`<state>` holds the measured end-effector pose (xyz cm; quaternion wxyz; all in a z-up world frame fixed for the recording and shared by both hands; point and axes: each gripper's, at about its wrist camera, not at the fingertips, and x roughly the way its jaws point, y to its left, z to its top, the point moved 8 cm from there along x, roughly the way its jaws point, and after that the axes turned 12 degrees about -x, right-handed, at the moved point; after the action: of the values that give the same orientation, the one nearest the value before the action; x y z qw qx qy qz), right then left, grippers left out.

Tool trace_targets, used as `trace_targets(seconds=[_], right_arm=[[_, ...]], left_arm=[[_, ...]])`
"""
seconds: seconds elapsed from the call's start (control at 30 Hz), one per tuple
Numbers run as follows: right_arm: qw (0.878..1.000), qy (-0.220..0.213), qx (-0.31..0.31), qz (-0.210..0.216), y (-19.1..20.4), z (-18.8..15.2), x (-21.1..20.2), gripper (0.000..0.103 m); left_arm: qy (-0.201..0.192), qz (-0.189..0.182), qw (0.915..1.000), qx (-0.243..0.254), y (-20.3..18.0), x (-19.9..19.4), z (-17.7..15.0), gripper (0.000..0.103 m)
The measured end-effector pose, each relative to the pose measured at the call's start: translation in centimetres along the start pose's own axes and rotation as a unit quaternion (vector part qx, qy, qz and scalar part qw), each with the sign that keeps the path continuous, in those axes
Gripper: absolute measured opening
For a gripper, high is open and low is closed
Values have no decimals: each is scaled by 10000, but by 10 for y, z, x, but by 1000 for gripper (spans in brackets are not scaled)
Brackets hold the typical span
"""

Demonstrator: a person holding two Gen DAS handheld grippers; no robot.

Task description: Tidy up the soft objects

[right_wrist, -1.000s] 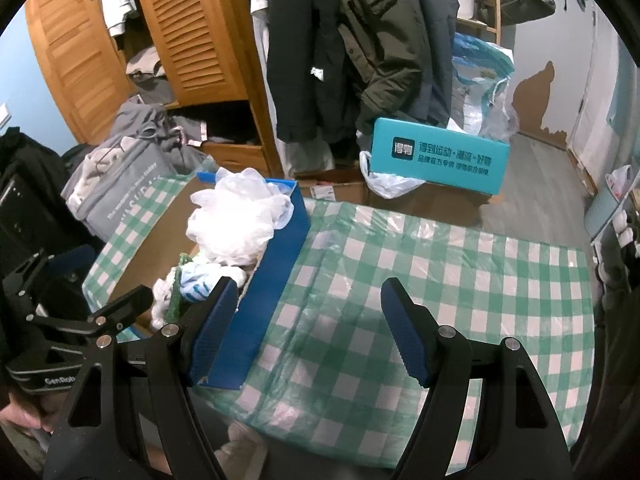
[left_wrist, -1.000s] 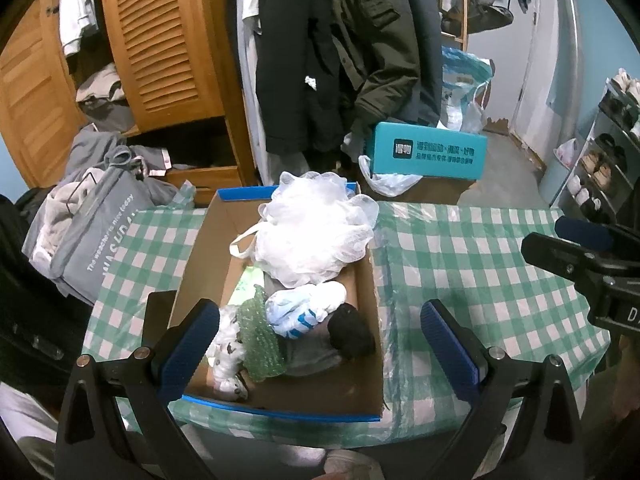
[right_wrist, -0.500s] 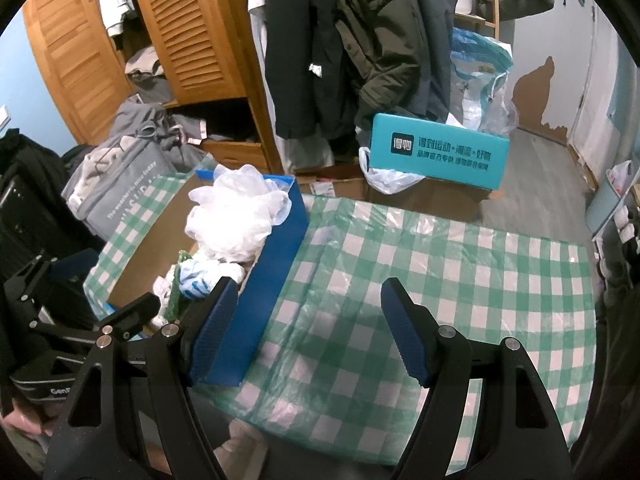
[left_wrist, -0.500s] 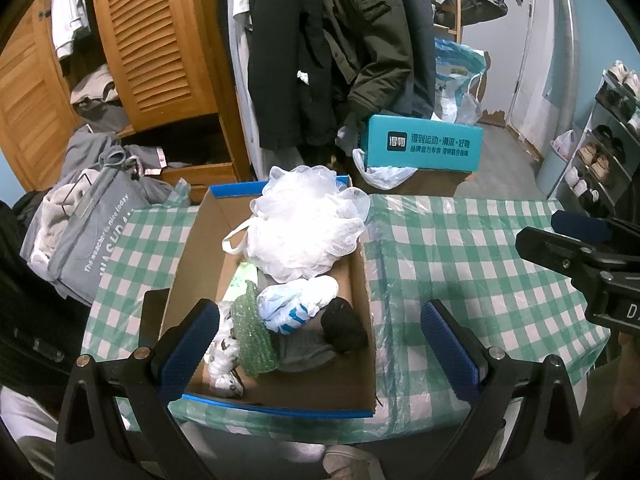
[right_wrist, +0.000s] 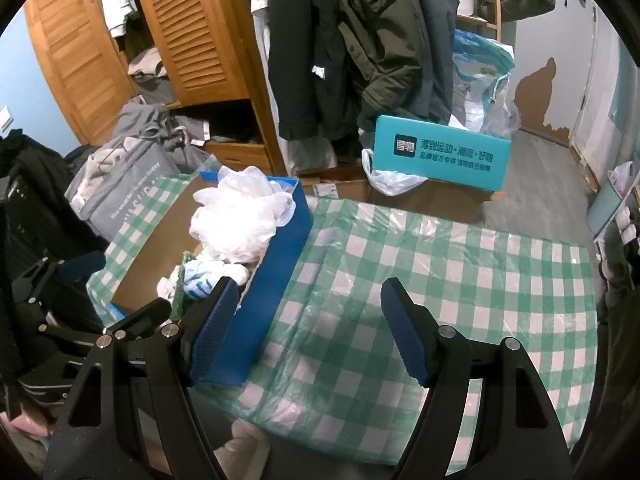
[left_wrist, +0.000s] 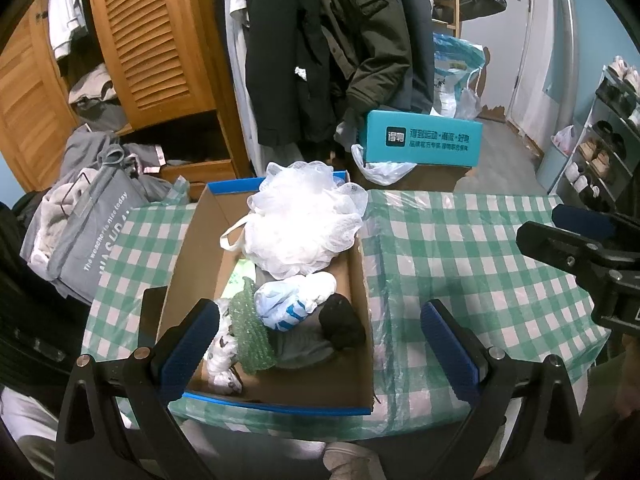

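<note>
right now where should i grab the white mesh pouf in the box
Take the white mesh pouf from above, across its upper bulge. It sits highest in the cardboard box, rising over the far wall, and the ruffled mesh should compress. Its loop lies flat and looks harder to catch.

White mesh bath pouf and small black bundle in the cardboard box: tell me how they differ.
The white mesh bath pouf is far bigger, frilly and see-through; the small black bundle is compact, dark and opaque. The pouf fills the box's far end and rises above its rim; the bundle sits low by the right wall. Both lie inside the cardboard box.
</note>
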<state>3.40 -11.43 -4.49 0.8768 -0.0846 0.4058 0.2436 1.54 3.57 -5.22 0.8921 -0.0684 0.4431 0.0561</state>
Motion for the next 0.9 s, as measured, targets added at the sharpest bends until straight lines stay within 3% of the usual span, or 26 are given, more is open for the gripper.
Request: trace_targets(seconds=[0.9], right_arm=[[10000,2,-54,72,9,4,-2,74]], left_arm=[[177,-104,9998,-27,1,5,-5,102]])
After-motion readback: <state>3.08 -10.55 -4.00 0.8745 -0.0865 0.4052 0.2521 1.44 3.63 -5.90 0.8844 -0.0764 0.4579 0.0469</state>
